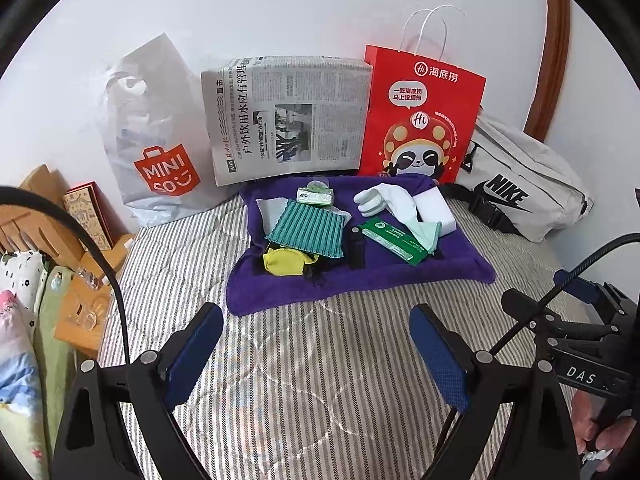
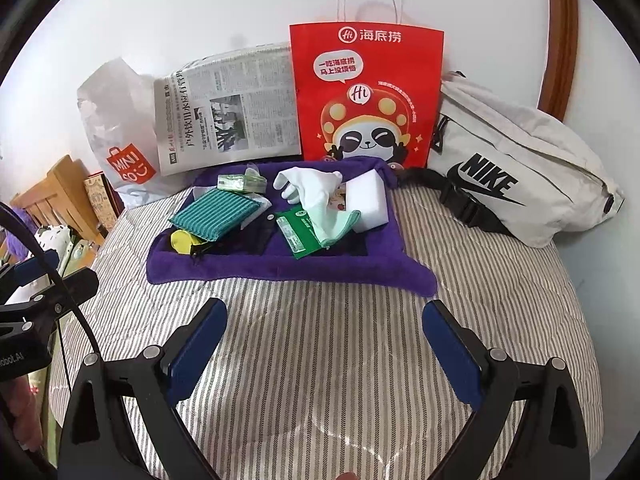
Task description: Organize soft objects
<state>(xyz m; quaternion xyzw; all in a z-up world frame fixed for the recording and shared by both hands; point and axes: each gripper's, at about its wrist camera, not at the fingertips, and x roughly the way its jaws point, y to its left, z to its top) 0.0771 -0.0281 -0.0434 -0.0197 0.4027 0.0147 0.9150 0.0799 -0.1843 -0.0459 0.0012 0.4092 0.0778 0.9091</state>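
A purple towel (image 1: 420, 272) (image 2: 280, 268) lies on the striped bed. On it lie a teal striped cloth (image 1: 306, 230) (image 2: 216, 212), a yellow pouch (image 1: 284, 262) (image 2: 182, 240), a white glove (image 1: 372, 200) (image 2: 308, 184), a white sponge block (image 1: 436, 208) (image 2: 366, 202), a green packet (image 1: 390, 240) (image 2: 298, 230), a pale green cloth (image 2: 340, 224) and a tissue pack (image 1: 316, 196) (image 2: 236, 183). My left gripper (image 1: 316, 356) and right gripper (image 2: 324, 352) are open and empty, hovering over the bed short of the towel.
Against the wall stand a Miniso plastic bag (image 1: 160, 140) (image 2: 116, 136), a newspaper (image 1: 288, 116) (image 2: 228, 108) and a red paper bag (image 1: 420, 120) (image 2: 368, 92). A white Nike bag (image 1: 520, 188) (image 2: 512, 172) lies at right. A wooden headboard (image 1: 36, 208) is at left.
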